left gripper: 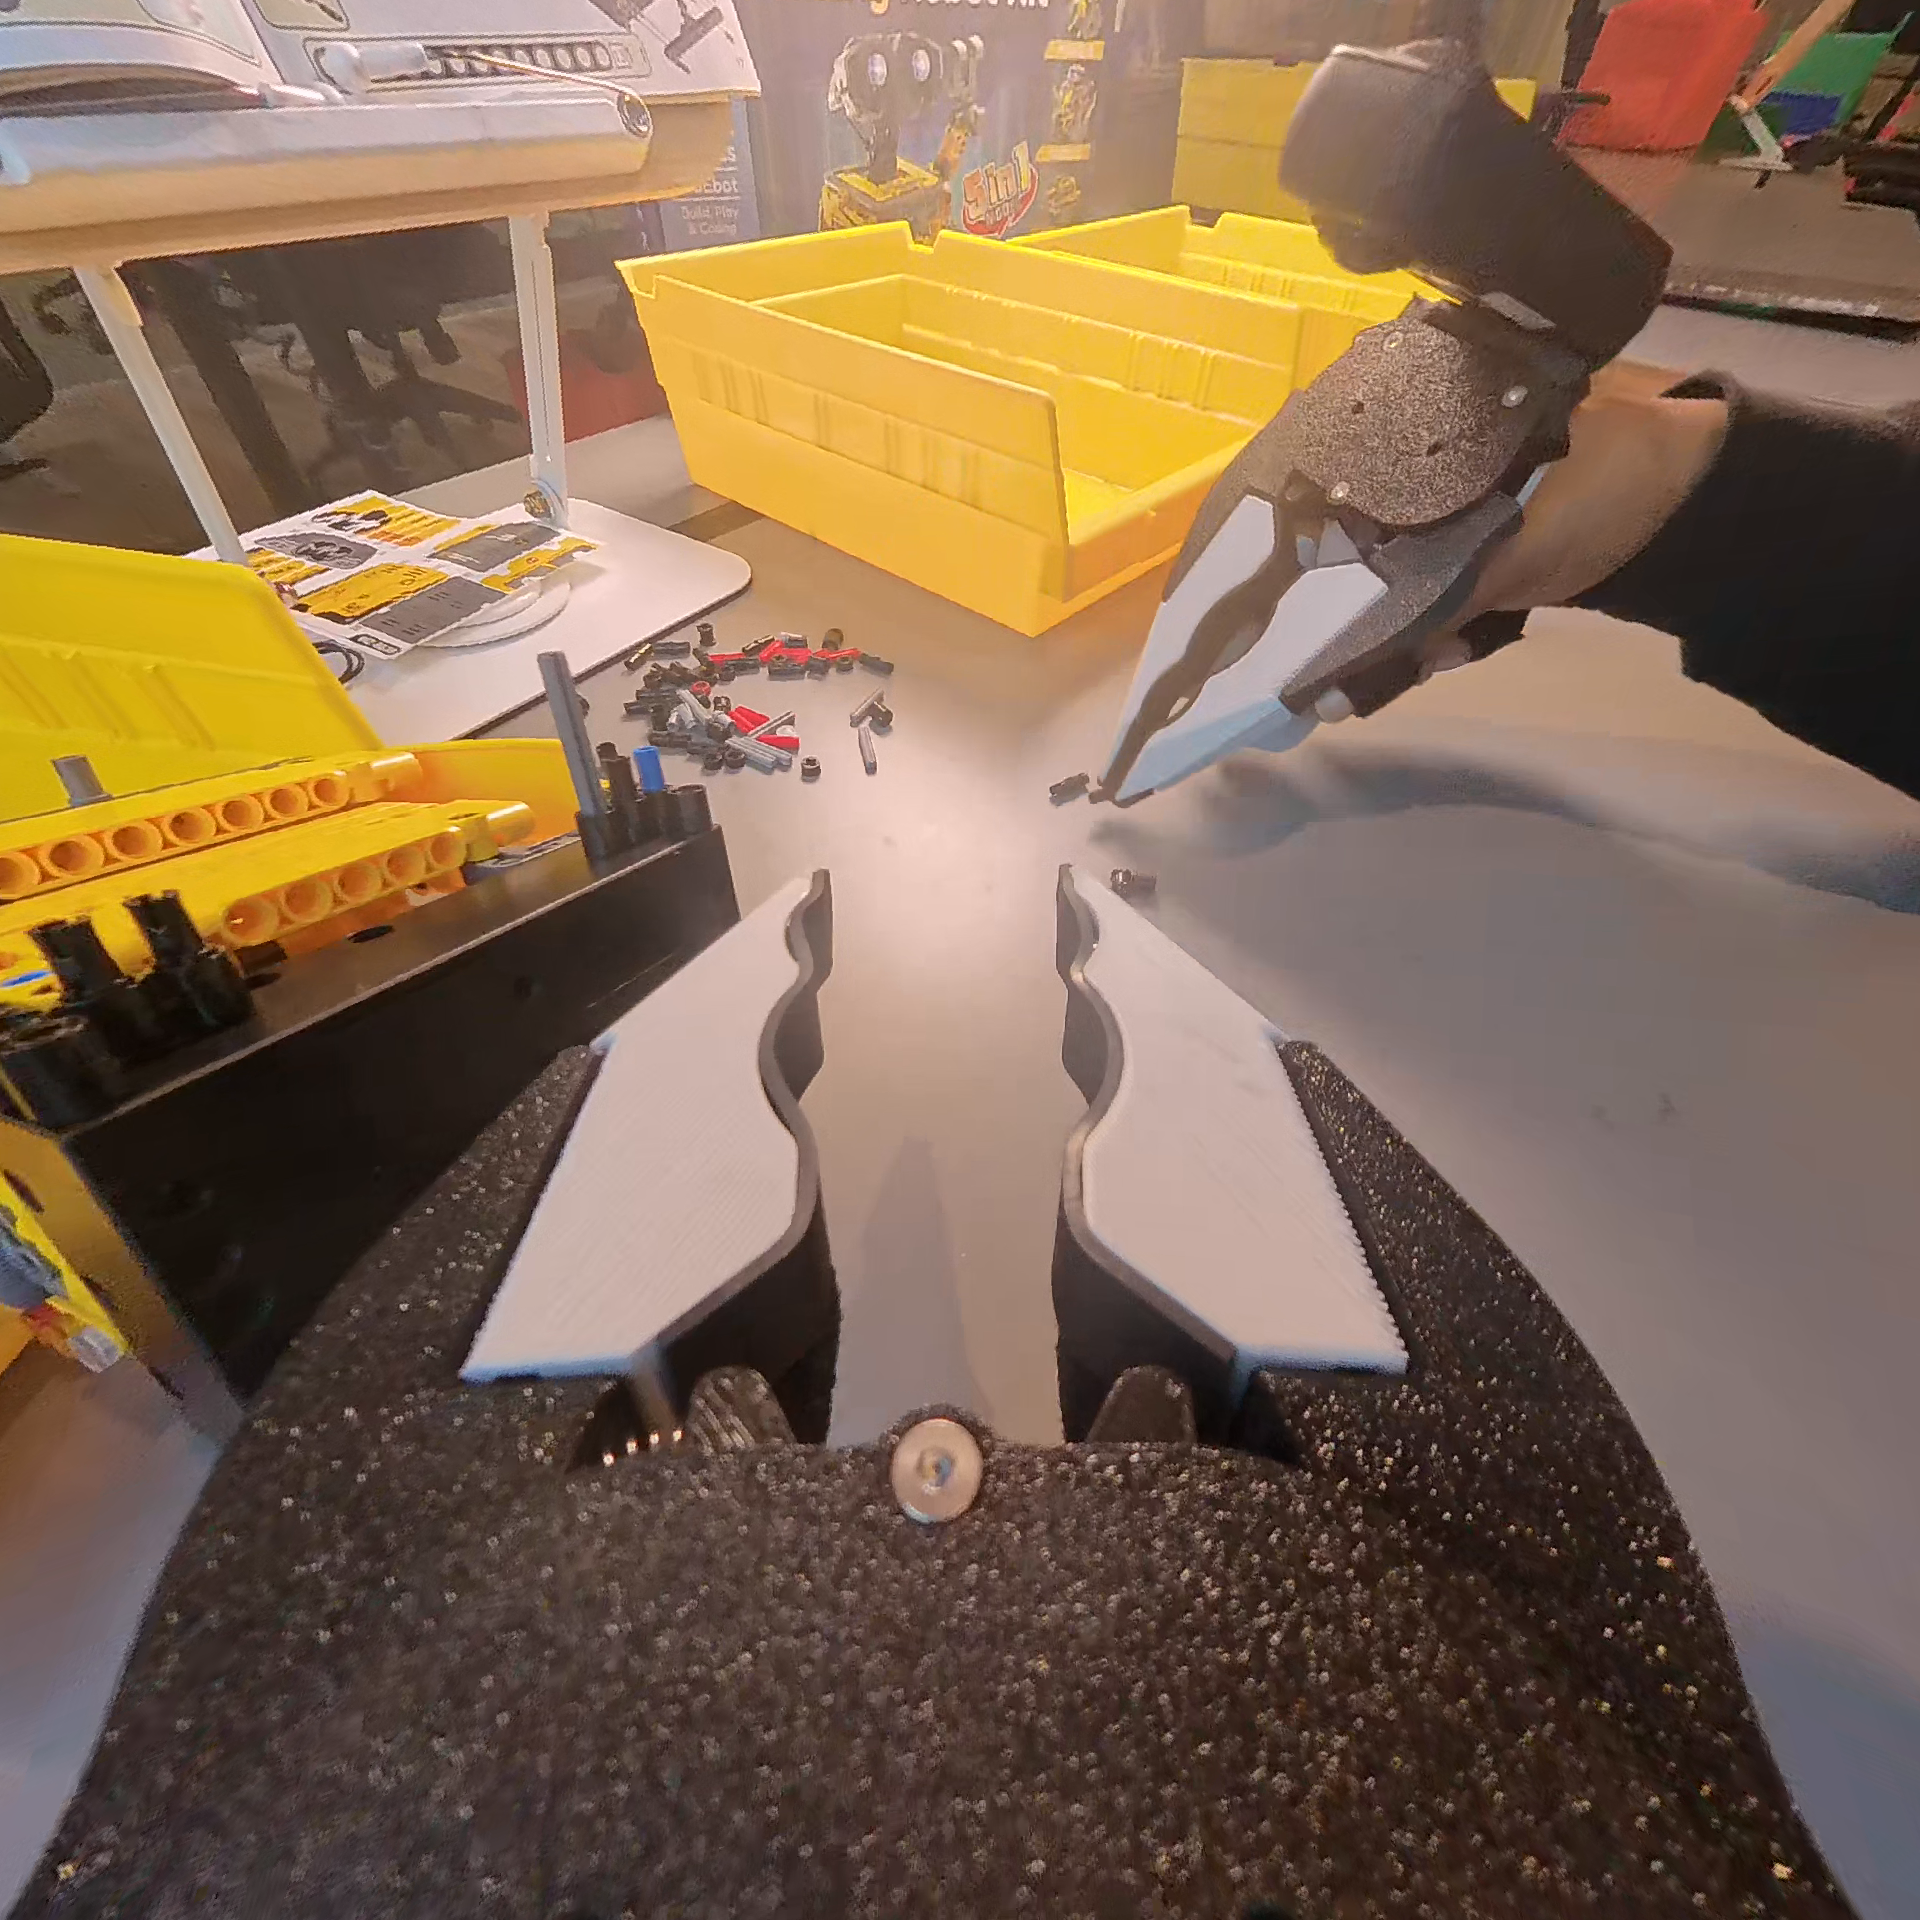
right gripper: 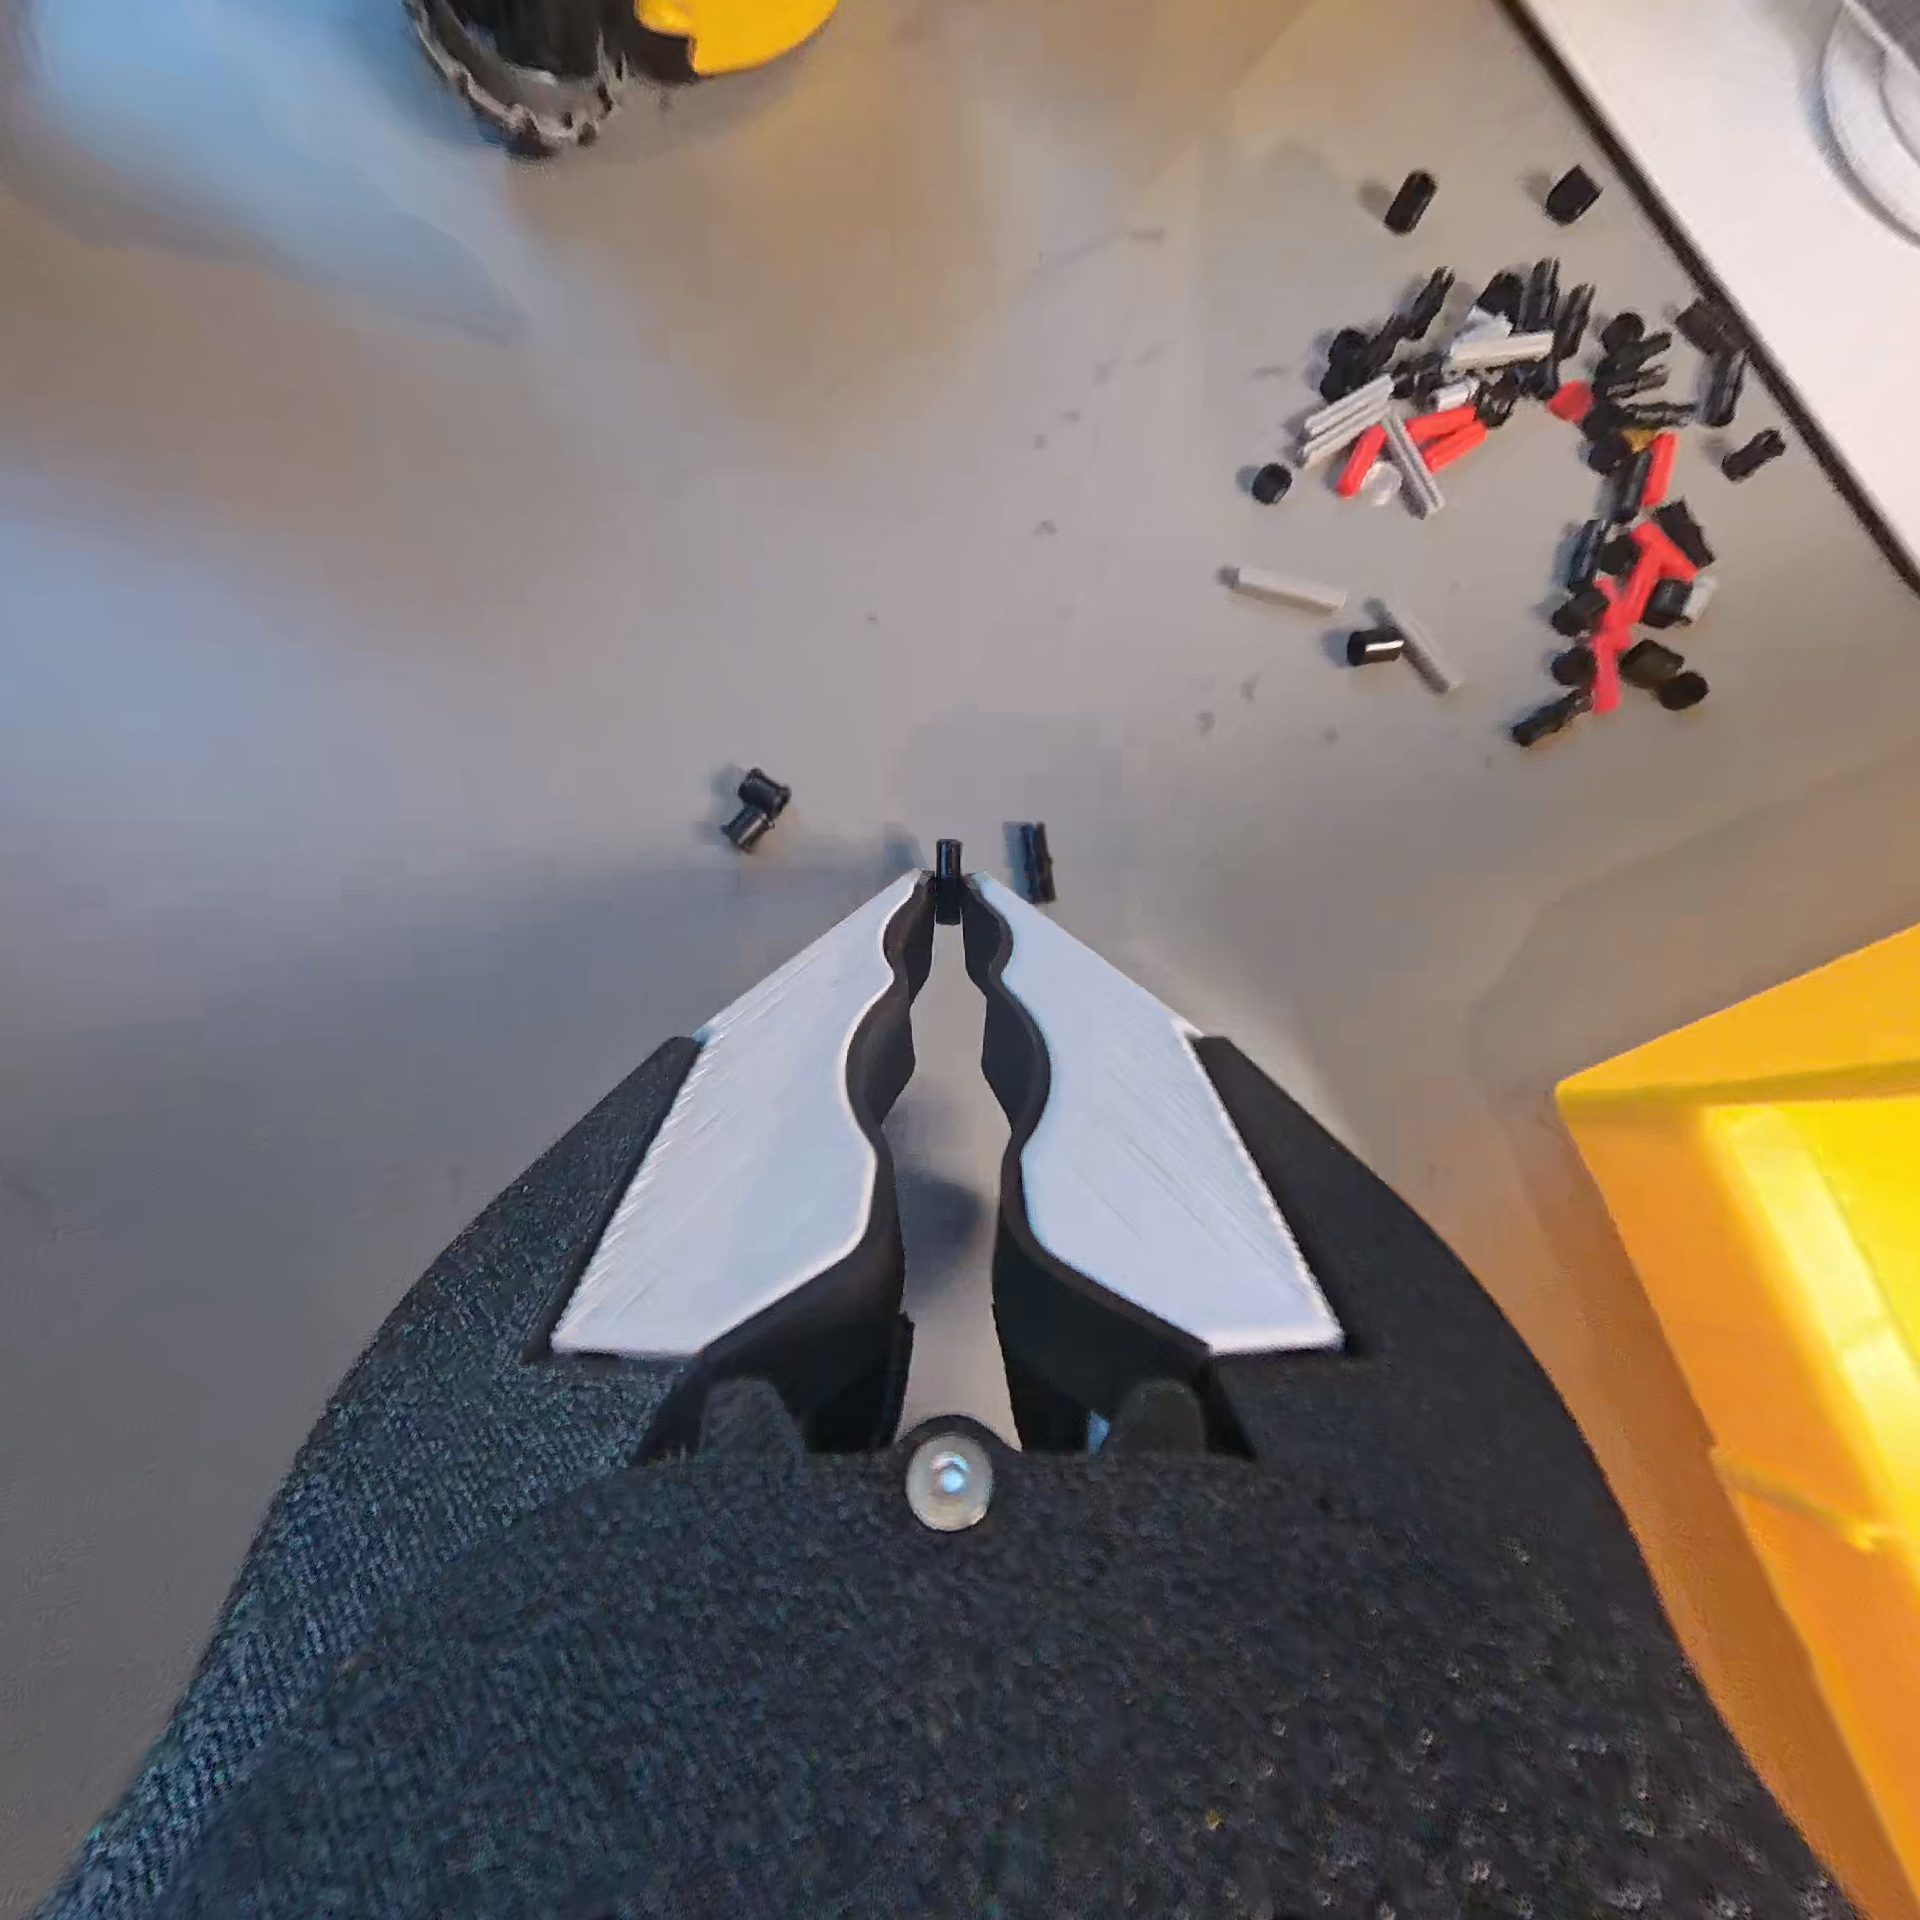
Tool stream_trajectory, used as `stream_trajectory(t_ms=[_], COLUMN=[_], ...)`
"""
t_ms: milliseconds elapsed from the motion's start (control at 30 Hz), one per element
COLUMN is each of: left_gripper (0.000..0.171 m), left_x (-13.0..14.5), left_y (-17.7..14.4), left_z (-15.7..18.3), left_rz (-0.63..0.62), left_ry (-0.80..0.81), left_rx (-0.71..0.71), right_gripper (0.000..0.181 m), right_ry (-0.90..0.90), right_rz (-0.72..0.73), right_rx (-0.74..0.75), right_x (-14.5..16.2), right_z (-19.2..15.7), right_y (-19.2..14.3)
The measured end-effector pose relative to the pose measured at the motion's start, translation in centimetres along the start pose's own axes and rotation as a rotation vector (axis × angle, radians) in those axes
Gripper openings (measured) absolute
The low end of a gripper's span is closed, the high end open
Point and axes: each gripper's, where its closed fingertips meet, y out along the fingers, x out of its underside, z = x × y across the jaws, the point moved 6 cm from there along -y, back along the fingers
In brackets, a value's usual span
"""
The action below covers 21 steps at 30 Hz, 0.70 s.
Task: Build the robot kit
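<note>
Taking the heap of small parts (left gripper: 748,707) as the landmark: well to its left in the left wrist view stands a black block (left gripper: 343,997) with black pins stuck upright in it, and yellow beams (left gripper: 260,842) with round holes lie along its top. Behind that, still left of the heap, a yellow box lid (left gripper: 156,644) leans, and a printed sheet (left gripper: 416,566) lies on a white base plate (left gripper: 644,582) just beyond the heap. The heap itself is a loose scatter of black, red and grey pegs and rods on the grey surface (left gripper: 1455,1143).

The left tongs (left gripper: 943,896) sit nearer the camera than the heap, spread wide with nothing between them, above bare surface. A single black peg (left gripper: 1132,882) lies just beside the right fingertip.

Behind and right of the heap stands a yellow bin (left gripper: 935,416) with dividers. To the right of the heap, the right tongs (right gripper: 945,883) point down at the surface, held by a hand (left gripper: 1590,520) in a dark sleeve. They are drawn narrow and pinch a small black pin (right gripper: 947,881) at the very tips. In the right wrist view two more black pegs lie on either side of the tips, one (right gripper: 756,807) near and one (right gripper: 1033,860) just beside. The view is somewhat blurred.
</note>
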Motion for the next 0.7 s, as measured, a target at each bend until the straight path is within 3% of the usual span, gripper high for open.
stream_trajectory(t_ms=[400,567,700], left_gripper=[0.041,0.041,0.041], left_x=[0.1,0.1,0.1], left_y=[0.1,0.1,0.1], left_z=[0.0,0.1,0.0], left_rz=[-0.007,-0.012,-0.007], left_ry=[0.008,0.012,0.009], left_rx=[-0.009,-0.005,-0.005], right_gripper=[0.01,0.025,0.022], right_ry=[0.016,0.058,0.066], right_rz=[0.019,0.012,0.014], right_rx=[0.037,0.034,-0.003], right_x=[0.1,0.3,0.1], right_z=[0.2,1.0,1.5], right_y=[0.1,0.7,0.9])
